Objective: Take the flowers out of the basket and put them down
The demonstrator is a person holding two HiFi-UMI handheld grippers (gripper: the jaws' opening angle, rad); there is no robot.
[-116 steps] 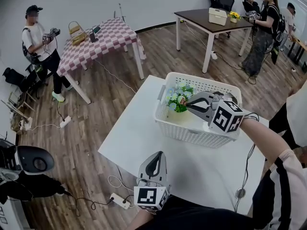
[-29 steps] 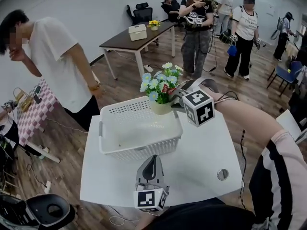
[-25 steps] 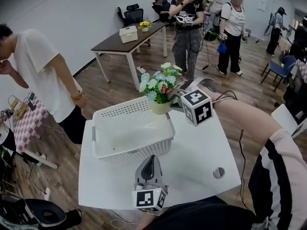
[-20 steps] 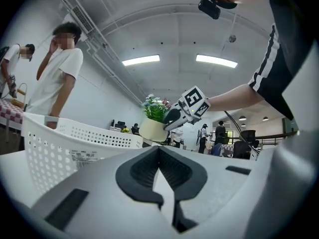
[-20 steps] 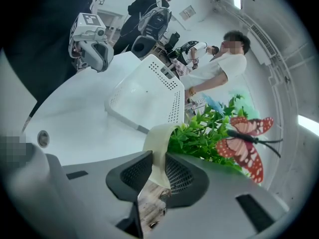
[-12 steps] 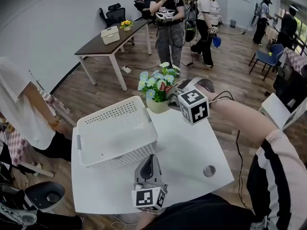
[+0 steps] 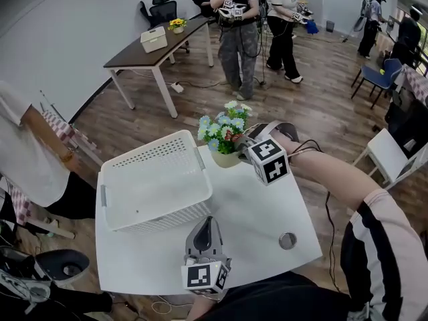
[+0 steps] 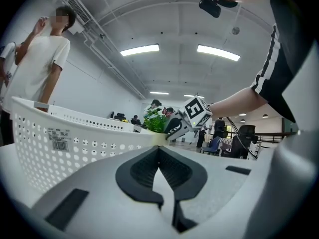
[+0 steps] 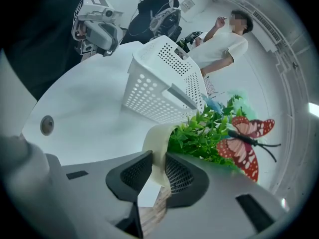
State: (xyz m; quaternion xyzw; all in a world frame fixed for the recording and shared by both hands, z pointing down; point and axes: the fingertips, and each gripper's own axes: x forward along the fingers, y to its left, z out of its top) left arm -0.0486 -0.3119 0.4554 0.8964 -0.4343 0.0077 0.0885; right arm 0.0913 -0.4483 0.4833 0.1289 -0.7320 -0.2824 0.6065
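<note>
The flowers (image 7: 224,123), blue and white blooms with a red butterfly pick, stand in a cream pot (image 7: 226,158). My right gripper (image 7: 243,145) is shut on the pot's rim and holds it upright at the white table's (image 7: 261,206) far edge, just beyond the white basket's (image 7: 154,179) far right corner. Whether the pot touches the table I cannot tell. In the right gripper view the jaws (image 9: 158,158) pinch the pot wall (image 9: 158,138) beside green leaves (image 9: 204,133). The basket is empty. My left gripper (image 7: 209,221) is shut and empty near the front edge.
A small round metal disc (image 7: 287,240) lies on the table's right front. A person (image 7: 30,159) stands close at the left. Beyond are a dark table (image 7: 157,45), several standing people (image 7: 241,25), a white chair (image 7: 388,158) and a blue chair (image 7: 374,79).
The flowers have come up out of the basket in my right gripper, moved right past its rim, and sunk lower beside its far corner. My left gripper has stayed shut by the front edge.
</note>
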